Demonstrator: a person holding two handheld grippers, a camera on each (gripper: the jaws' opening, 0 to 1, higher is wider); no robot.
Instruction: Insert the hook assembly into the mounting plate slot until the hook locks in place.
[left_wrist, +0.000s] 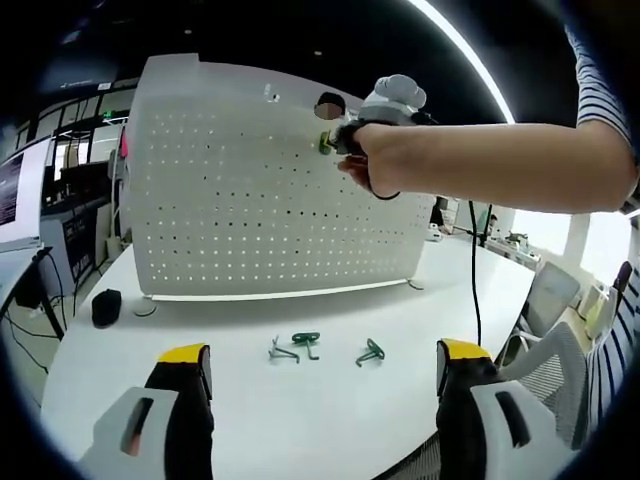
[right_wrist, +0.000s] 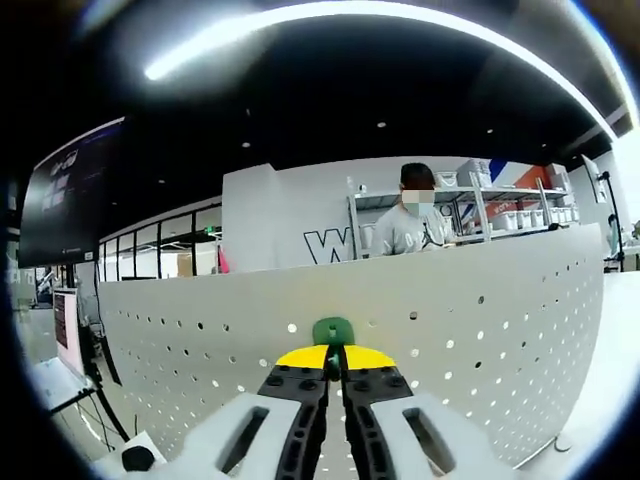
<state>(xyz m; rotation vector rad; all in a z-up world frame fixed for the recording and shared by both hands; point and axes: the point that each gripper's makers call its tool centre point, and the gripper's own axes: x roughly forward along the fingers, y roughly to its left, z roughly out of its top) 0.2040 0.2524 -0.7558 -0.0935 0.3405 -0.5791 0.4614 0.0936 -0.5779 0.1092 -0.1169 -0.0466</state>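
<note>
We start with the white bench (left_wrist: 250, 420), broad and curved, carrying everything in the left gripper view. Standing upright on it is the big white pegboard plate (left_wrist: 270, 190), rows of small holes across its face, its lower edge resting on the bench. In the right gripper view that same plate (right_wrist: 480, 340) sits right in front of us, very close.

Over the plate's upper right area we see a person's bare forearm (left_wrist: 500, 165) reaching in from the right, and the hand (left_wrist: 365, 160) grips the right claw (left_wrist: 335, 142) pressed up against the holes. From its own camera, the right claw (right_wrist: 335, 362) has its yellow-tipped jaws together, clamped on a green hook (right_wrist: 333, 330), and that hook is touching the plate's face at a hole; whether it is seated or locked we cannot tell. In the left gripper view the same hook (left_wrist: 325, 142) shows as a small green spot at the plate.

Down low, the left claw (left_wrist: 325, 365) hangs above the bench with jaws wide apart, nothing between them.

On the bench ahead of it lie three loose hooks: a grey one (left_wrist: 282, 350), a dark green one (left_wrist: 307, 342) just beside it, and another green one (left_wrist: 370, 352) a little to the right. A small black object (left_wrist: 106, 306) sits at the left near the plate's corner
</note>
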